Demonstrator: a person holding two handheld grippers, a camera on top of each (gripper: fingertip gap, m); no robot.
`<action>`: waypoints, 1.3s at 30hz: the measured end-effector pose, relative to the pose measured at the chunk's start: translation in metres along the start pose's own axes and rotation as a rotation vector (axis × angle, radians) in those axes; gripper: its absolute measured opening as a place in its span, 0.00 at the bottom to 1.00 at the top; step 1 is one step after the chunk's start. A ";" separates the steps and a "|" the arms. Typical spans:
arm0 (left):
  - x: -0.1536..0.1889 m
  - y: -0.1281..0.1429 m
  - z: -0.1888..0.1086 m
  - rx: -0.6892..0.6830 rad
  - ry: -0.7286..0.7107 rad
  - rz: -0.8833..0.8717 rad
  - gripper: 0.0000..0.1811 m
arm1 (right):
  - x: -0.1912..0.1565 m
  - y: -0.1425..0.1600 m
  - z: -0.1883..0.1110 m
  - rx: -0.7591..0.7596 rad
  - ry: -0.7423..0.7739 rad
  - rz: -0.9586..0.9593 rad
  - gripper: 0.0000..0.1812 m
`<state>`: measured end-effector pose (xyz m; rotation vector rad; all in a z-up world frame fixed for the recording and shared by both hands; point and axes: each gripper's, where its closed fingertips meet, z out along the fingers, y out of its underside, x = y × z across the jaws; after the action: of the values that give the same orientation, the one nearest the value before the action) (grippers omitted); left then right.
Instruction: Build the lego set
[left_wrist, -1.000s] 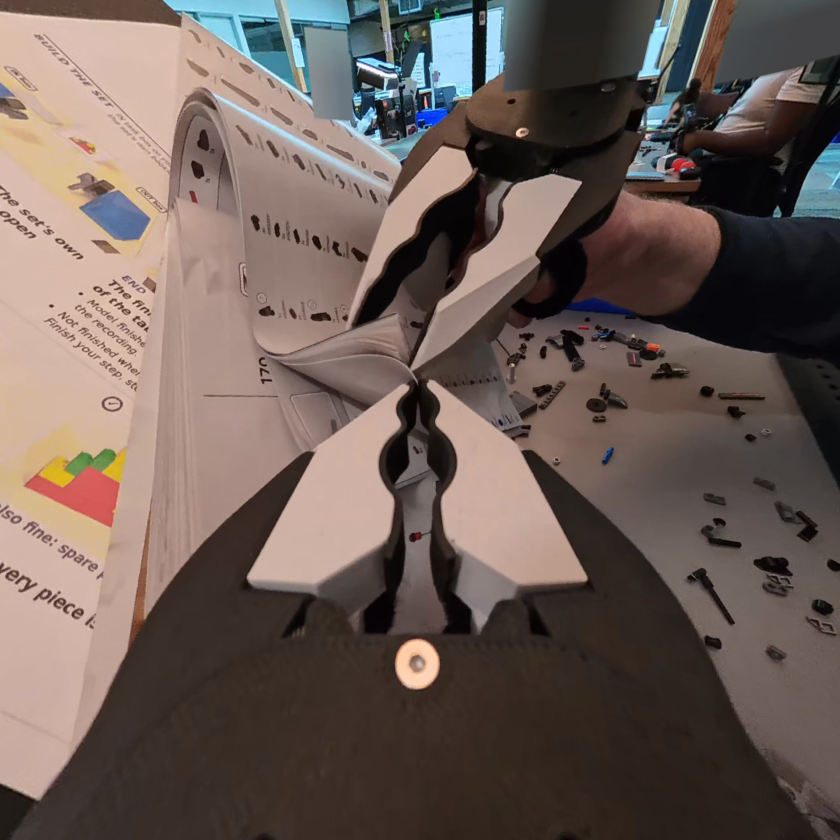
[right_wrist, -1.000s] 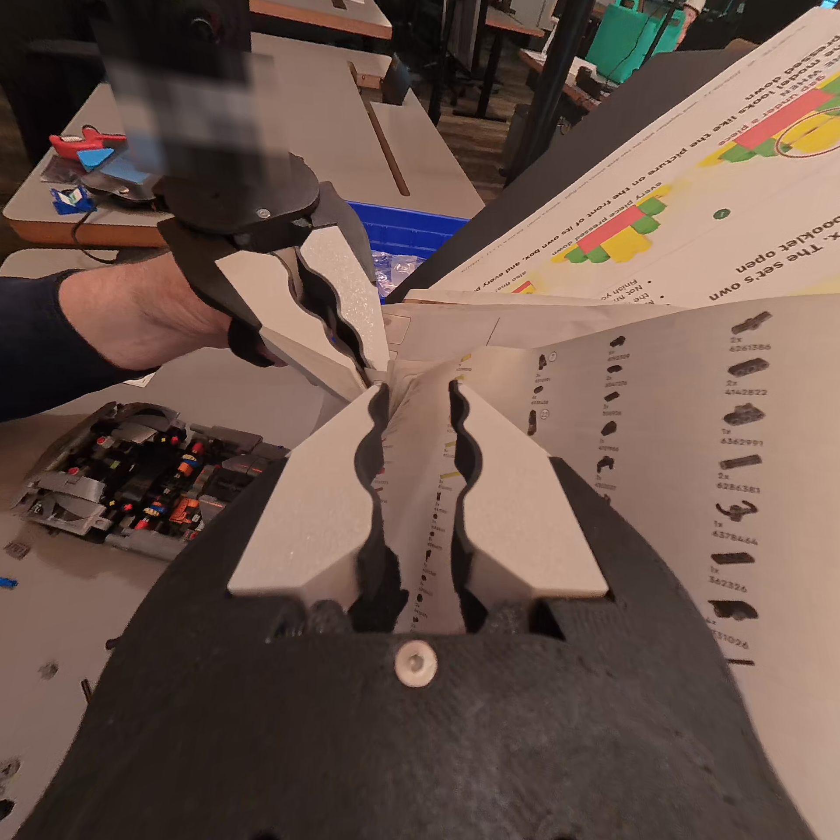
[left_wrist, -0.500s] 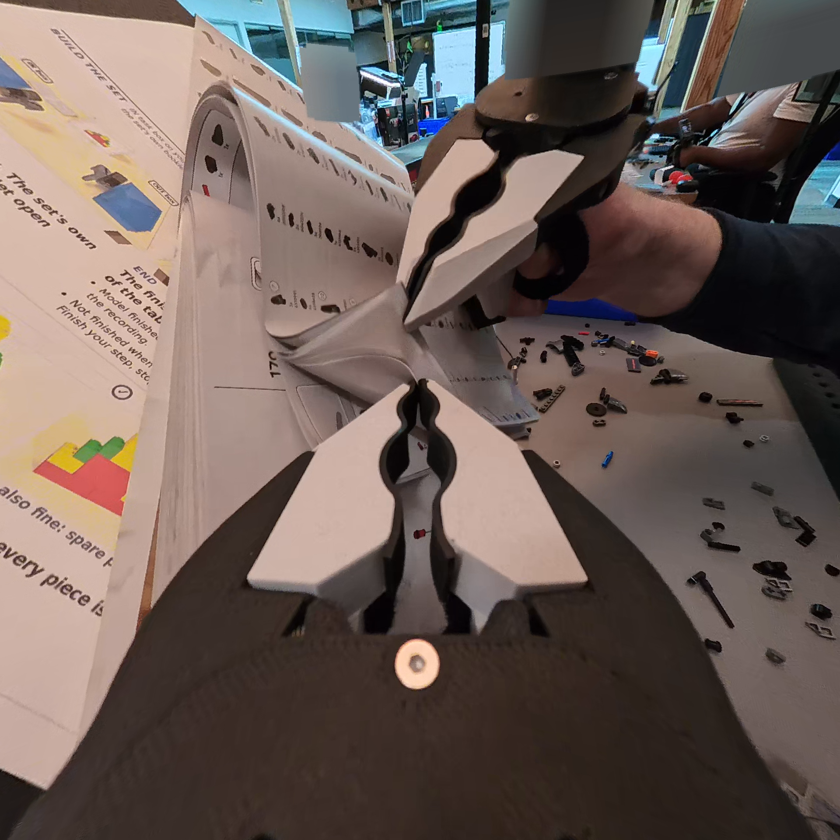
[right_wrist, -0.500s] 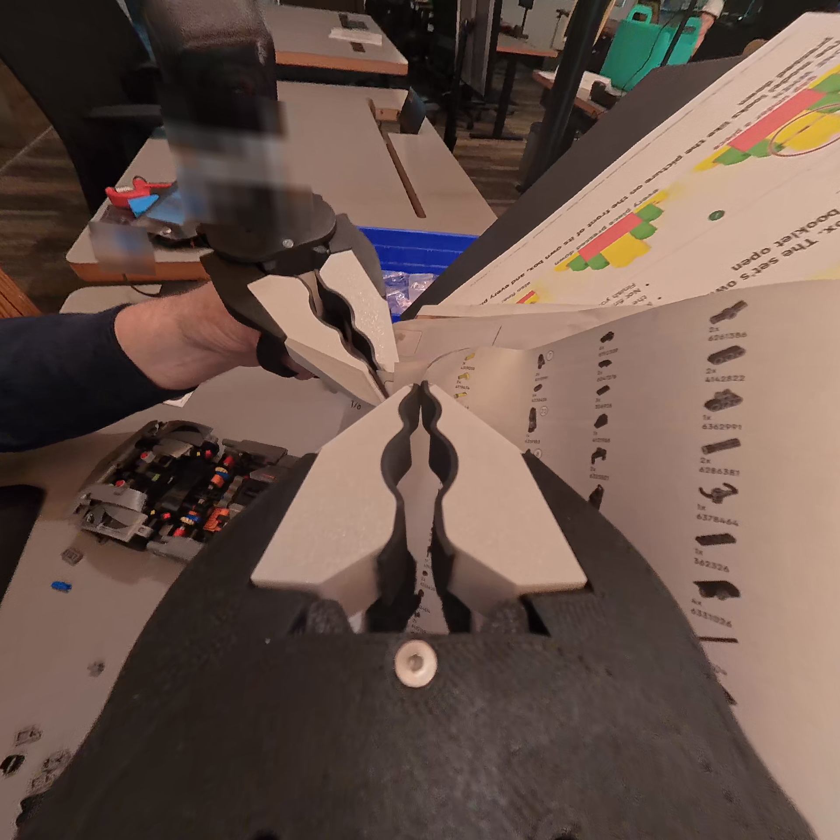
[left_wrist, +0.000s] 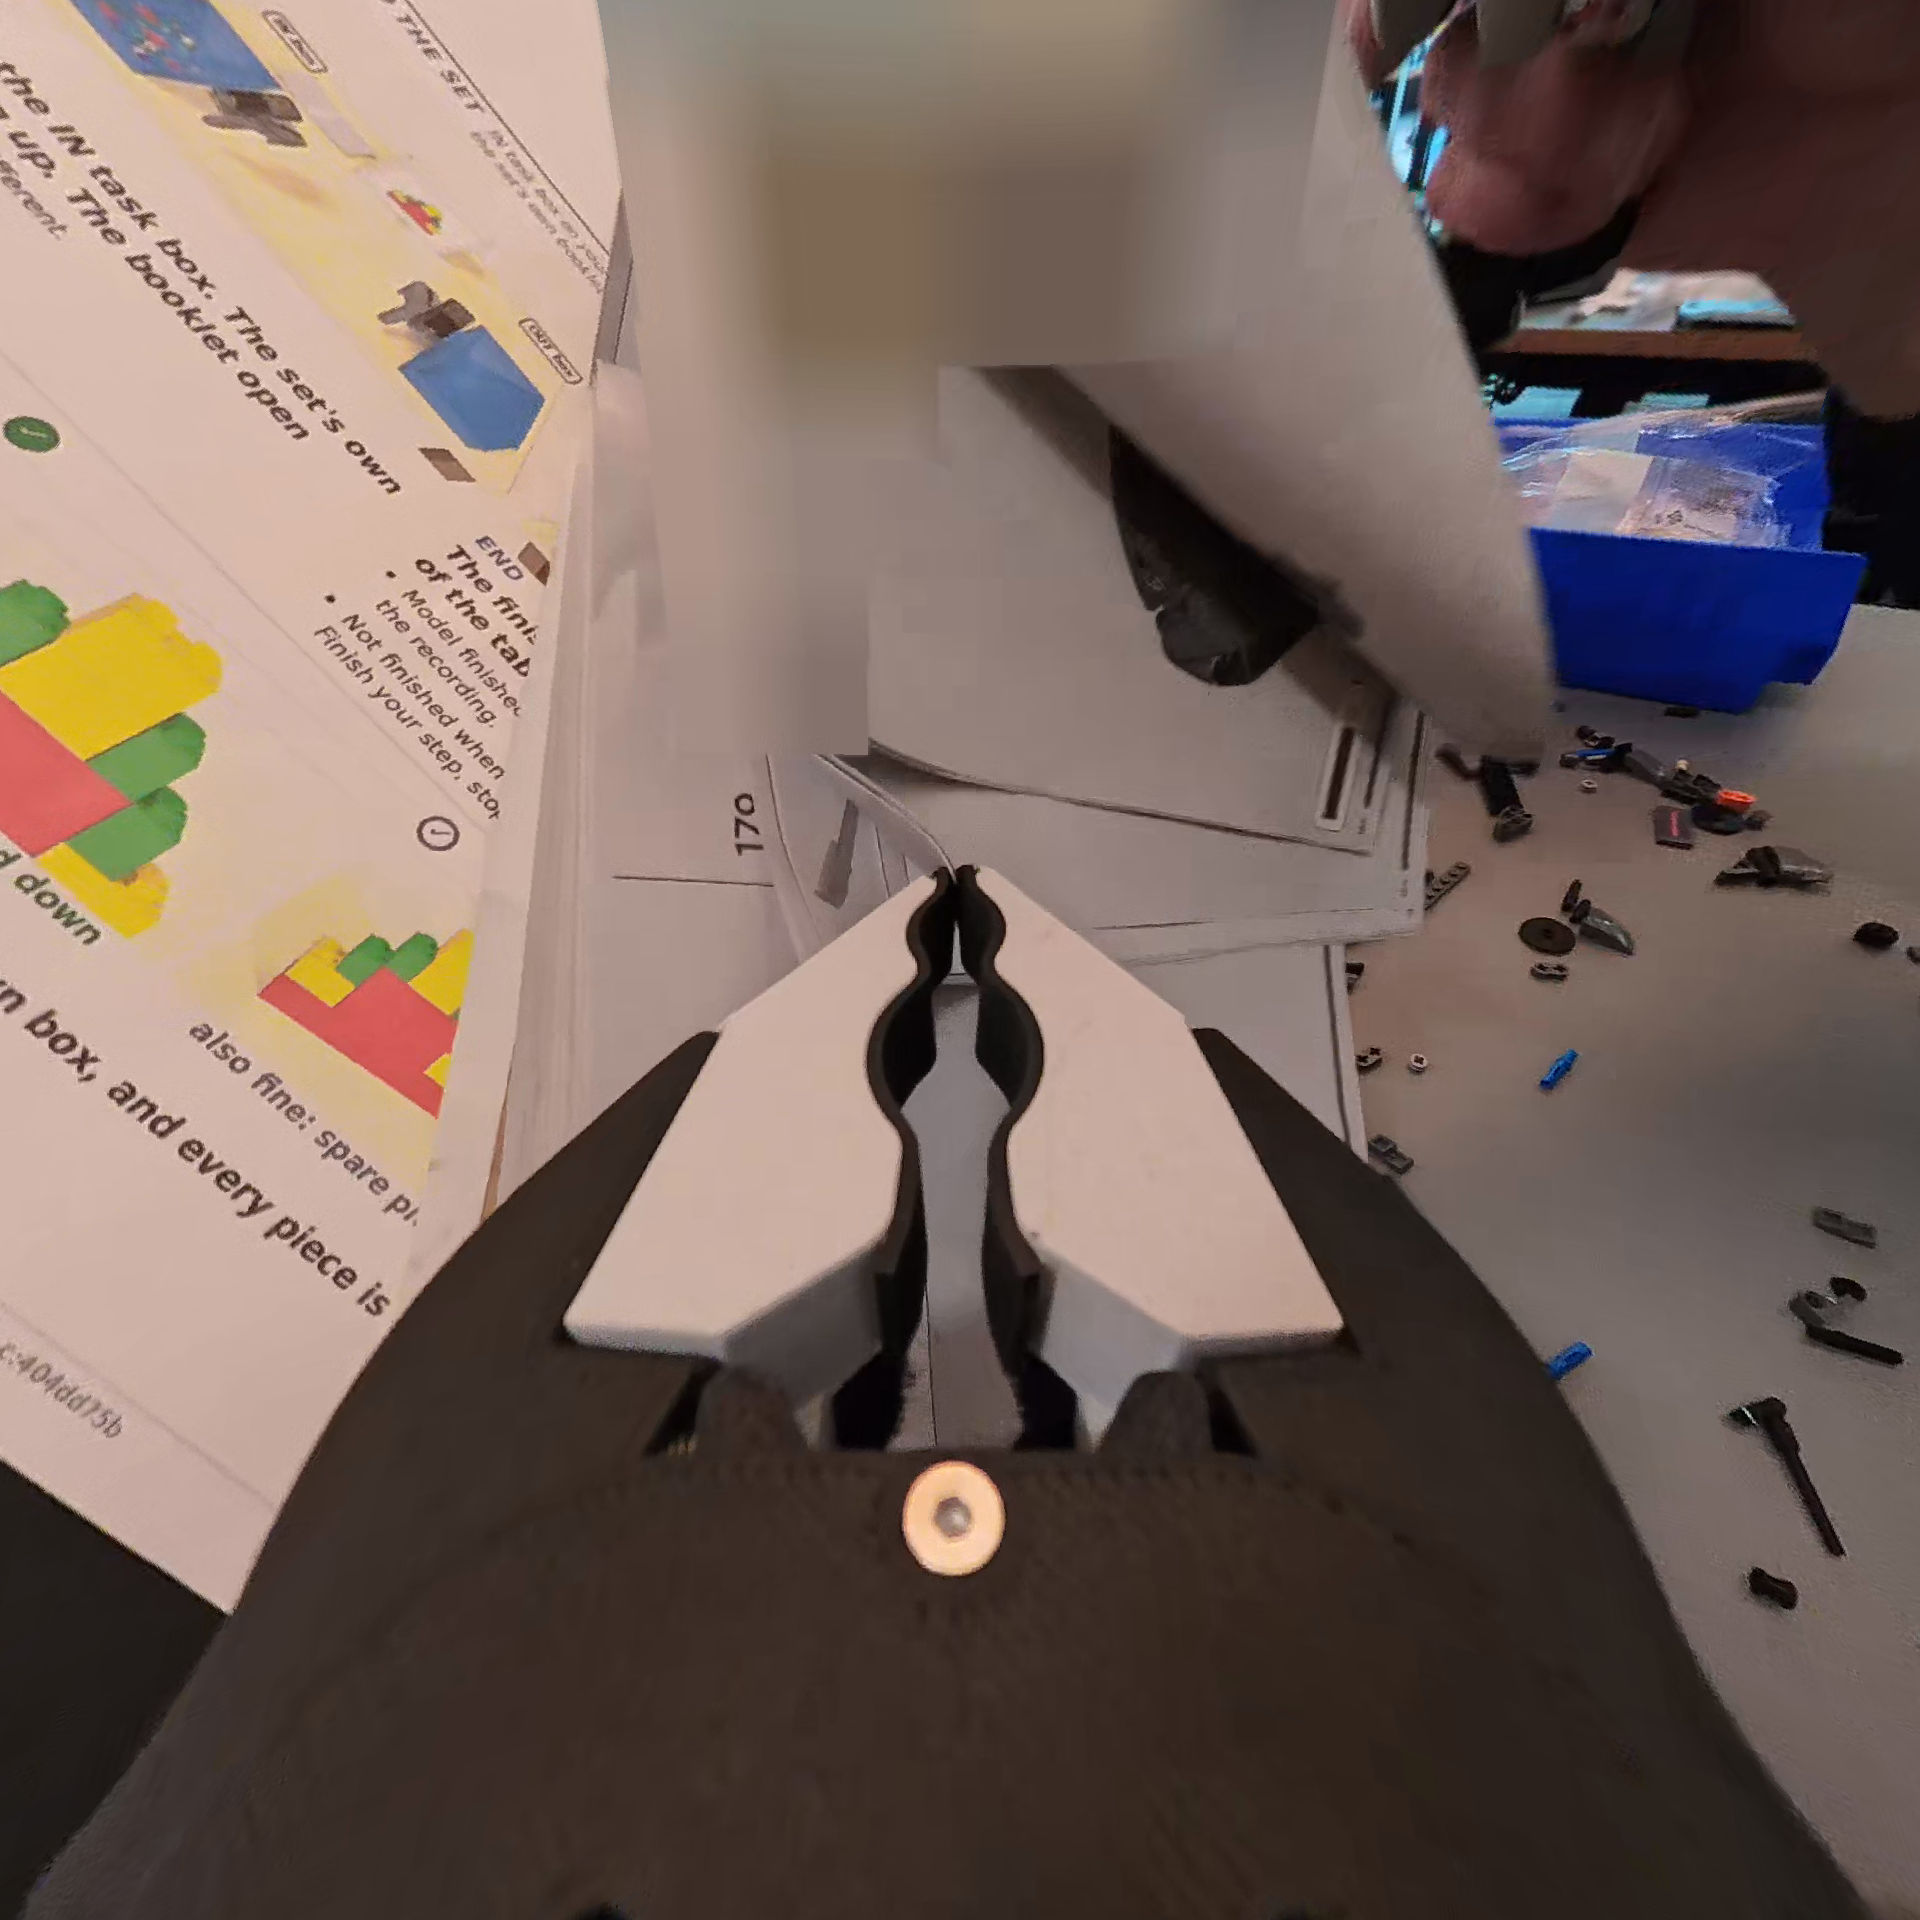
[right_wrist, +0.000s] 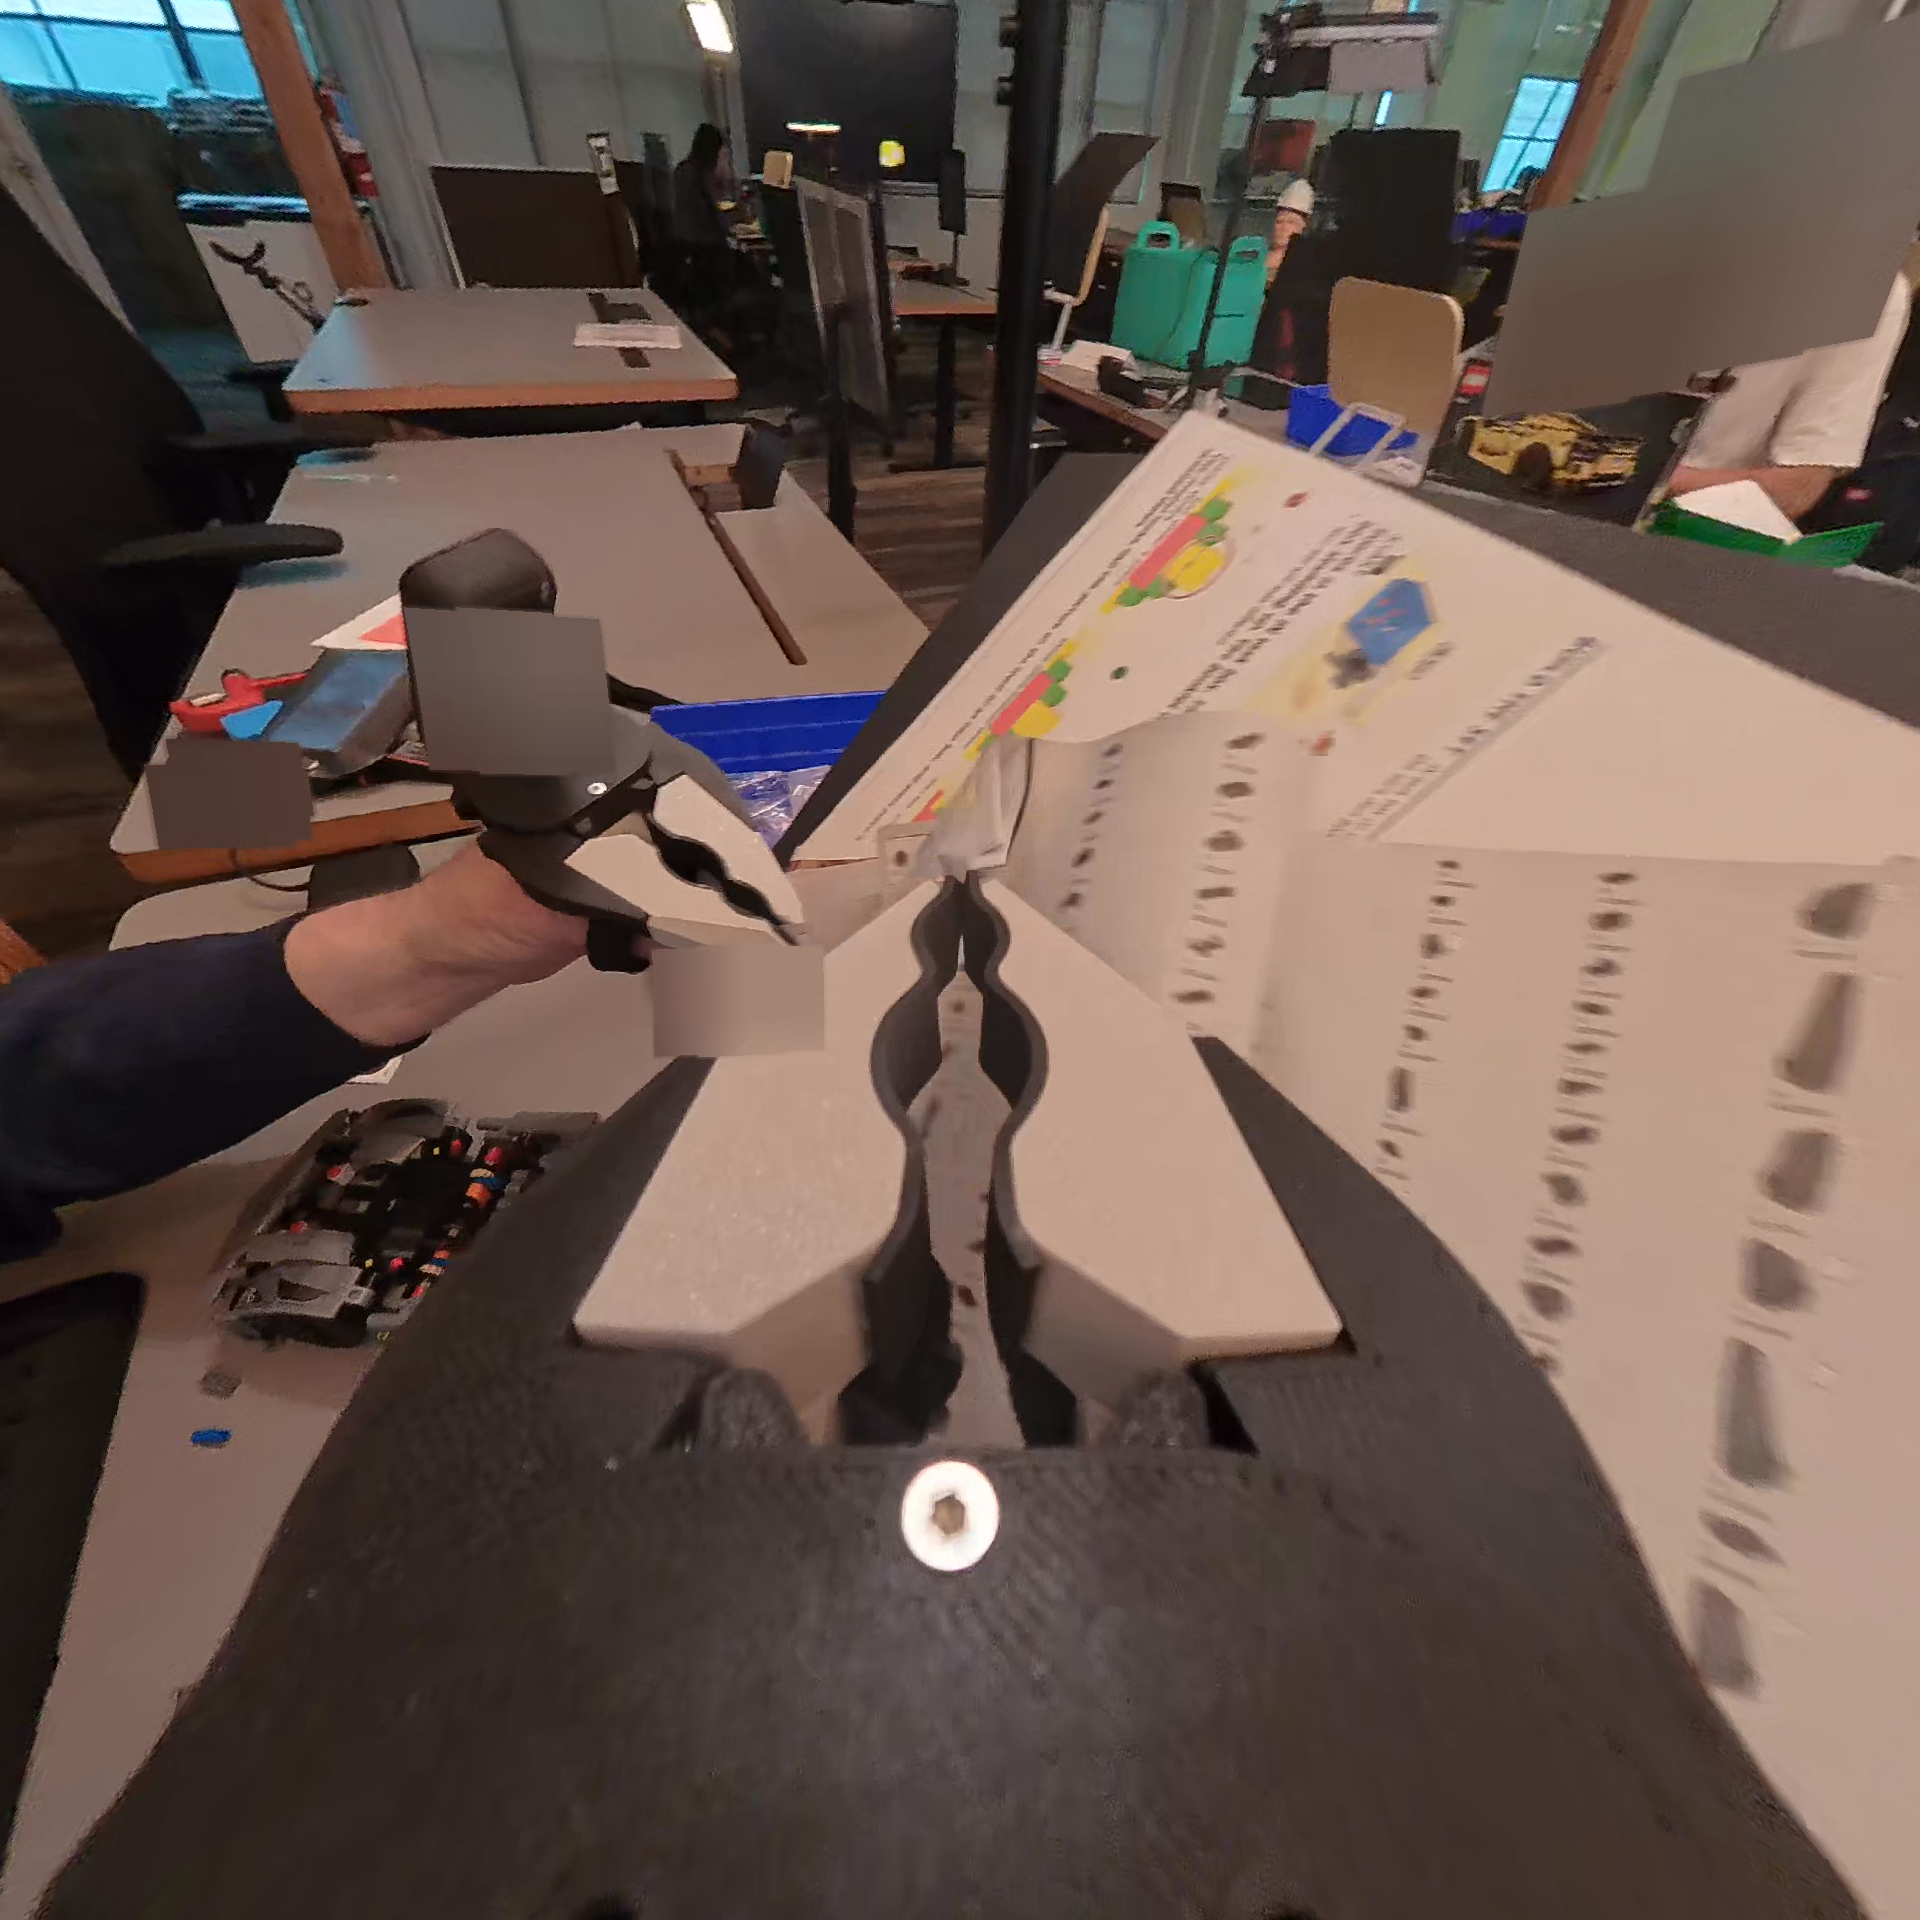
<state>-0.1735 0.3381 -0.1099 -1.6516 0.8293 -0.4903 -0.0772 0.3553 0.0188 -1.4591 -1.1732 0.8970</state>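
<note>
The right gripper, fingers now pinched on a booklet page, has swung it up, the left gripper closed holding lower pages; the half-built model waits untouched.

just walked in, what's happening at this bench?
A person holding a two-finger gripper in each hand is paging through the Lego instruction booklet, not building yet. The right gripper is shut on a lifted parts-list page, raised high. The left gripper is shut at the edge of the lower pages, seemingly pinning them. The half-built model sits on the table, and loose pieces lie scattered beside the booklet.
</note>
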 end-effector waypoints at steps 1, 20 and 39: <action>0.000 -0.001 0.000 0.007 0.004 -0.008 0.00 | 0.007 -0.004 -0.008 0.001 0.005 0.012 0.00; 0.004 0.000 0.004 -0.001 0.027 -0.060 0.00 | 0.064 0.009 -0.078 -0.197 0.410 -0.323 0.09; 0.001 -0.003 0.006 -0.007 0.036 -0.086 0.00 | -0.091 0.121 -0.040 -0.421 0.119 -1.009 0.38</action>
<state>-0.1677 0.3416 -0.1088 -1.6939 0.7896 -0.5788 -0.0361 0.2563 -0.0950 -0.9725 -1.8025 -0.1387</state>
